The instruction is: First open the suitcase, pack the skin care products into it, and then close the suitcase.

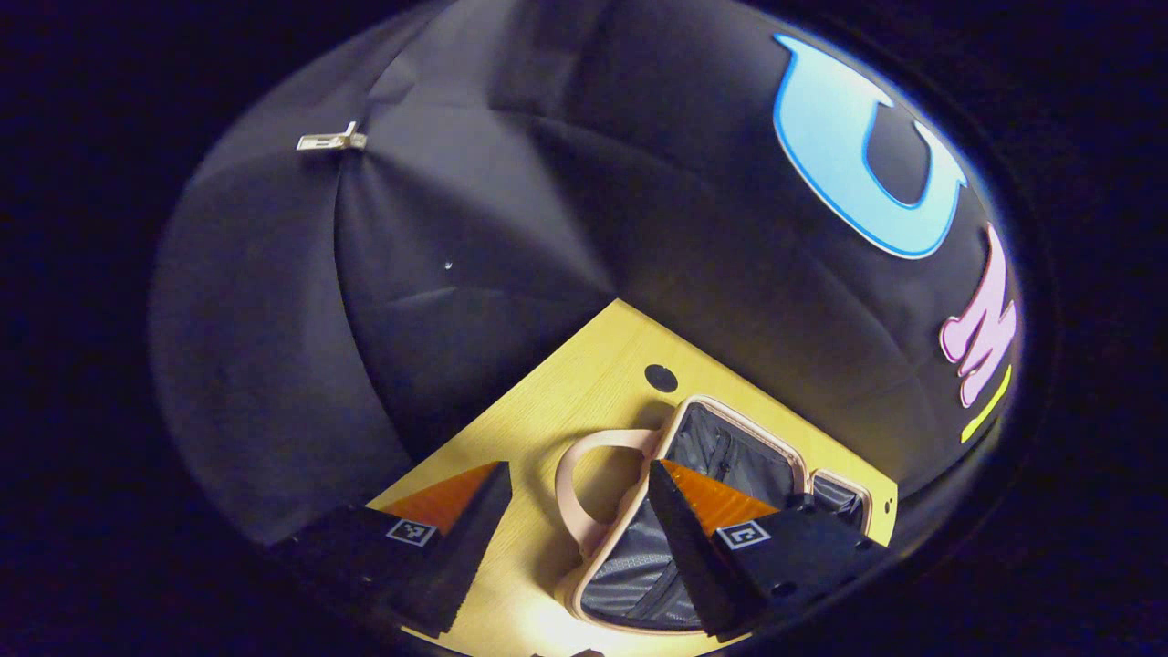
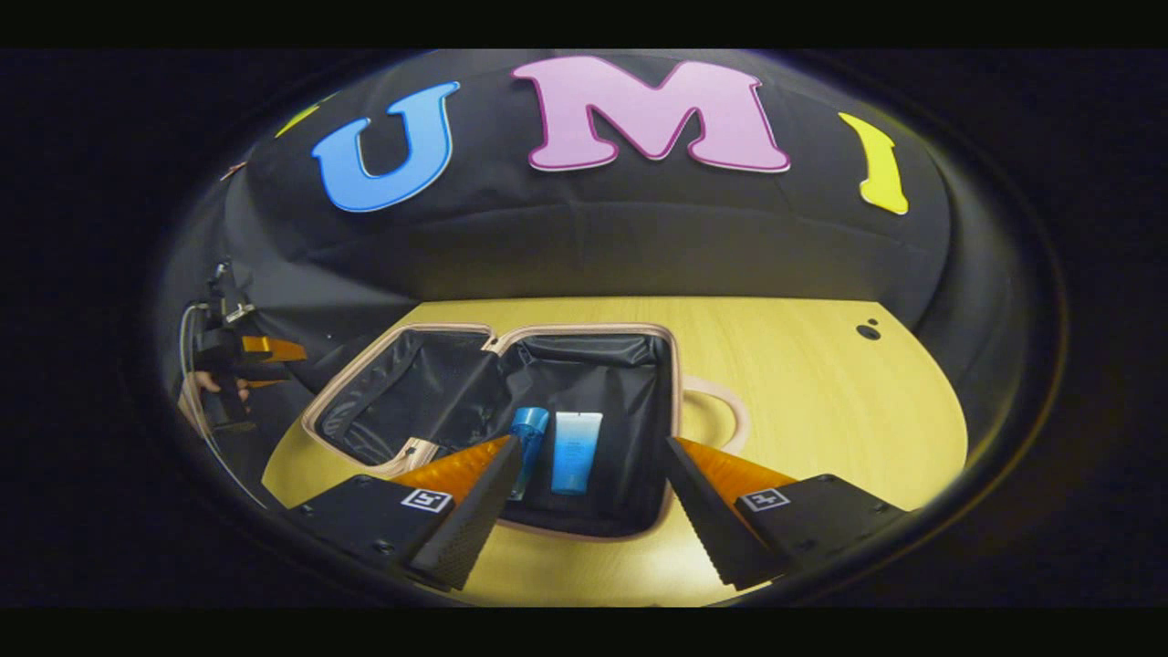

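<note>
- In the right gripper view, the suitcase (image 2: 511, 401) lies open on the yellow wooden table (image 2: 821, 401), slightly left of centre, its two dark-lined halves spread side by side with a pale pink rim around each.
- Two skin care items lie in the right-hand half: a blue bottle (image 2: 526, 447) and, just beside it on the right, a light blue tube (image 2: 575, 452). The lower end of the bottle is hidden behind the near left finger.
- The right gripper (image 2: 584, 511) sits at the bottom of that view with its fingers spread wide and nothing between them, above the near edge of the case.
- The suitcase handle (image 2: 721, 415) shows as a pale loop at the right side of the case, partly cut off by the right finger.
- At the far left edge of the same view, the other gripper and a hand (image 2: 214, 388) holding it appear small and distorted; whether that tool is parted or closed cannot be told from there.
- In the left gripper view, the left gripper (image 1: 579, 534) is at the bottom, fingers apart and holding nothing.
- There the suitcase is at lower centre, its interior largely covered by the right finger and cut off by the edge of the view; the packed items cannot be made out.
- A small dark round mark (image 1: 661, 377) sits on the table beyond the case.
</note>
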Available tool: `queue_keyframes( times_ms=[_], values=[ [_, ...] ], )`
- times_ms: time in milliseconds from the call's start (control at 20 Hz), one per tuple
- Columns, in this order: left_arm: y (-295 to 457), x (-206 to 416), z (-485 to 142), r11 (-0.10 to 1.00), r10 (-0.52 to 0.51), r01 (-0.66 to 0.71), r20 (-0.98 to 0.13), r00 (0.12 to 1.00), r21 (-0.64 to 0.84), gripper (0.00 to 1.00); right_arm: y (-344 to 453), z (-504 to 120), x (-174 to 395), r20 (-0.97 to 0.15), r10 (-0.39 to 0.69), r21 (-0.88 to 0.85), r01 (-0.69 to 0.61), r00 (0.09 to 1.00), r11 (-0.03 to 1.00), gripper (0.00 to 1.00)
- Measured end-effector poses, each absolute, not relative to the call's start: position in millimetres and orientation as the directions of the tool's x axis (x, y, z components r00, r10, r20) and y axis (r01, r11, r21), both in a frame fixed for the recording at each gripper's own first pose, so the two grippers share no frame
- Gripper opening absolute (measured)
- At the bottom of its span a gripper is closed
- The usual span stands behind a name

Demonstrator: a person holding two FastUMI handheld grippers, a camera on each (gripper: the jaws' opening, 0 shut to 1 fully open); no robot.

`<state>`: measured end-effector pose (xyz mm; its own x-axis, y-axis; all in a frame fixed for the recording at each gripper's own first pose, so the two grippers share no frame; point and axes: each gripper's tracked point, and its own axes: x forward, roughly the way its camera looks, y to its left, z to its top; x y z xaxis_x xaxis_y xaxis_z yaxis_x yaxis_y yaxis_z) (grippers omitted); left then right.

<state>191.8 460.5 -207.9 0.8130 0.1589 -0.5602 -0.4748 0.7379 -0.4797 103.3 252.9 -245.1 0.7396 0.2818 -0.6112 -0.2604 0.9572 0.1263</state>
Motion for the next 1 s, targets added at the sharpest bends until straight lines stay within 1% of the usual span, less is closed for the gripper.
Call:
queue_keyframes(
  times_ms=[200, 250, 300, 450, 500, 550, 650, 750, 800, 850, 900, 1000],
  values=[
    [454.5, 215.9, -242.8, 0.651, 0.063, -0.486, -0.596, 0.801, -0.584, 0.93, 222.8, -237.3, 90.1, -0.601, 0.243, 0.074, -0.251, 0.761, 0.965, 0.98],
    [455.3, 218.9, -254.4, 0.634, 0.063, -0.508, -0.616, 0.785, -0.583, 0.86, 219.1, -236.4, 86.3, -0.602, 0.245, 0.073, -0.253, 0.76, 0.965, 0.98],
    [457.1, 221.3, -267.4, 0.629, 0.068, -0.532, -0.641, 0.765, -0.567, 0.93, 217.5, -235.6, 83.5, -0.598, 0.253, 0.076, -0.261, 0.76, 0.962, 0.98],
    [447.7, 233.4, -284.8, 0.627, 0.038, -0.538, -0.667, 0.744, -0.564, 0.92, 208.4, -235.7, 74.8, -0.588, 0.259, 0.079, -0.265, 0.767, 0.961, 0.98],
    [446.0, 235.6, -286.6, 0.621, 0.029, -0.537, -0.667, 0.744, -0.571, 0.9, 204.8, -237.9, 72.6, -0.588, 0.255, 0.08, -0.259, 0.767, 0.963, 0.98],
    [445.2, 238.8, -287.7, 0.616, 0.029, -0.538, -0.666, 0.745, -0.575, 0.87, 199.1, -239.2, 70.2, -0.592, 0.248, 0.079, -0.251, 0.767, 0.965, 0.98],
    [447.8, 237.1, -287.9, 0.602, 0.046, -0.559, -0.674, 0.737, -0.57, 0.58, 188.7, -242.6, 68.2, -0.598, 0.232, 0.078, -0.233, 0.767, 0.969, 0.98],
    [449.4, 235.0, -287.6, 0.579, 0.062, -0.581, -0.68, 0.731, -0.572, 0.33, 179.7, -246.6, 68.1, -0.598, 0.218, 0.072, -0.219, 0.771, 0.973, 0.98],
    [449.6, 232.1, -276.6, 0.573, 0.071, -0.572, -0.66, 0.748, -0.586, 0.21, 172.2, -250.0, 69.6, -0.6, 0.203, 0.055, -0.213, 0.774, 0.975, 0.98],
    [449.1, 231.6, -268.0, 0.586, 0.083, -0.559, -0.643, 0.761, -0.587, 0.19, 165.2, -255.7, 67.6, -0.614, 0.189, 0.044, -0.206, 0.767, 0.978, 0.98],
    [448.1, 228.3, -261.6, 0.615, 0.102, -0.549, -0.633, 0.767, -0.566, 0.16, 162.7, -258.0, 66.8, -0.619, 0.189, 0.048, -0.203, 0.763, 0.978, 0.98],
    [446.5, 225.2, -236.6, 0.675, 0.141, -0.519, -0.598, 0.789, -0.524, 0.12, 157.3, -259.2, 68.7, -0.621, 0.187, 0.063, -0.189, 0.761, 0.98, 0.98]
  ],
)
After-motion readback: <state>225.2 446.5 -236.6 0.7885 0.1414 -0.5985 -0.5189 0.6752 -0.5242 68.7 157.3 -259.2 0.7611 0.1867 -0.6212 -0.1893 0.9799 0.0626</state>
